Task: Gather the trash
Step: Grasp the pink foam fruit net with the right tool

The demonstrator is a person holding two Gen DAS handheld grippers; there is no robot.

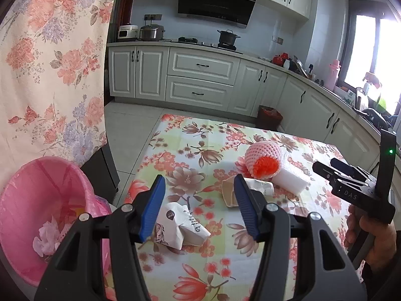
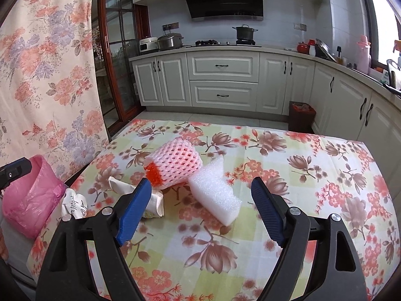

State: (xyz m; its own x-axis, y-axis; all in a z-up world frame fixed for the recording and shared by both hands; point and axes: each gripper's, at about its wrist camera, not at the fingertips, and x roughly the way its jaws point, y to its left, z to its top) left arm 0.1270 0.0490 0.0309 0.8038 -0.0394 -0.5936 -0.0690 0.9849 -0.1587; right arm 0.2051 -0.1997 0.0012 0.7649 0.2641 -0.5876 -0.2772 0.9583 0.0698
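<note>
From my left wrist camera, the pink bin (image 1: 42, 215) is cut off by the left edge, and my own gripper body hides its near rim. The left finger (image 1: 153, 208) covers part of the printed paper wrapper (image 1: 180, 228), whose lettering I can't read. The right gripper (image 1: 325, 170) shows only partly, its far finger hidden behind the near one. On the right wrist camera, a finger (image 2: 134, 210) masks the crumpled paper cup (image 2: 155, 205). The window glare washes out the counter items.

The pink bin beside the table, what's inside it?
The pink bin, lined with a pink bag, holds crumpled pale pink scraps; the left gripper covers its near side.
</note>
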